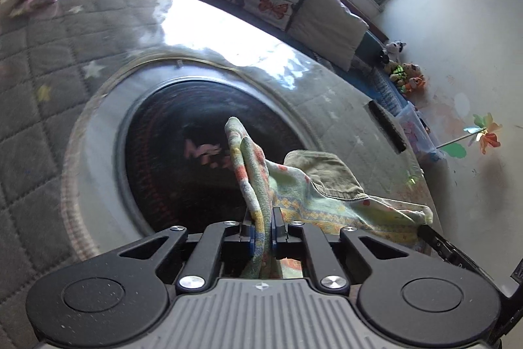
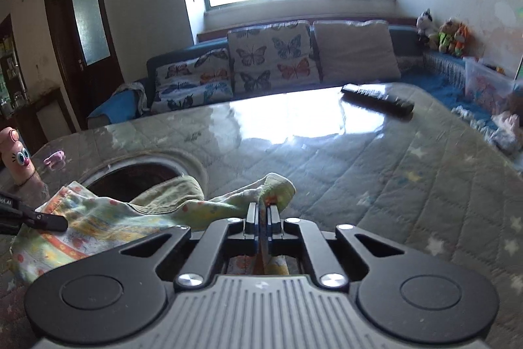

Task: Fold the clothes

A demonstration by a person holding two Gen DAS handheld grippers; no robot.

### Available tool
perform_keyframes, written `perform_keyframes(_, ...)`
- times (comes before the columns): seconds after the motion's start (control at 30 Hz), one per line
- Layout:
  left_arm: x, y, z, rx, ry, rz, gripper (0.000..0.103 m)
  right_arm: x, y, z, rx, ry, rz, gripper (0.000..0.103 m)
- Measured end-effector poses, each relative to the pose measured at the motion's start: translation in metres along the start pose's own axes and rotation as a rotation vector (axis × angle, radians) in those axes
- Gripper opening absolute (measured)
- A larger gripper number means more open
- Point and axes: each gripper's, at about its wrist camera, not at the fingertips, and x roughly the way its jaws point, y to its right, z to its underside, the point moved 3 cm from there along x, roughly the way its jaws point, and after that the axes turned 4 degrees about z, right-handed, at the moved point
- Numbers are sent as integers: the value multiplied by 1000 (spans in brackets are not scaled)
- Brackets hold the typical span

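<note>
A small pale green and yellow patterned garment (image 1: 313, 188) with orange dots and an olive collar part (image 1: 330, 172) is held above the table between both grippers. My left gripper (image 1: 262, 218) is shut on one bunched edge of it, which sticks up past the fingers. My right gripper (image 2: 263, 211) is shut on the other edge (image 2: 274, 188). The garment (image 2: 98, 218) stretches left toward the left gripper's finger (image 2: 42, 219) in the right wrist view. The right gripper's body shows at the right edge of the left wrist view (image 1: 447, 247).
The table (image 2: 392, 172) has a glossy cover over a grey quilted star cloth and a round dark inset (image 1: 196, 152). A black remote (image 2: 376, 97) lies at its far side, a pink item (image 2: 55, 157) and a pink toy figure (image 2: 18, 156) at the left. A sofa with butterfly cushions (image 2: 271, 54) stands behind.
</note>
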Motion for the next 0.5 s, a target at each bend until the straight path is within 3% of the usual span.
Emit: perform_keyframes(0.5, 75, 153, -17, 242, -47, 109, 9, -66, 96, -42, 40, 149, 247, 4)
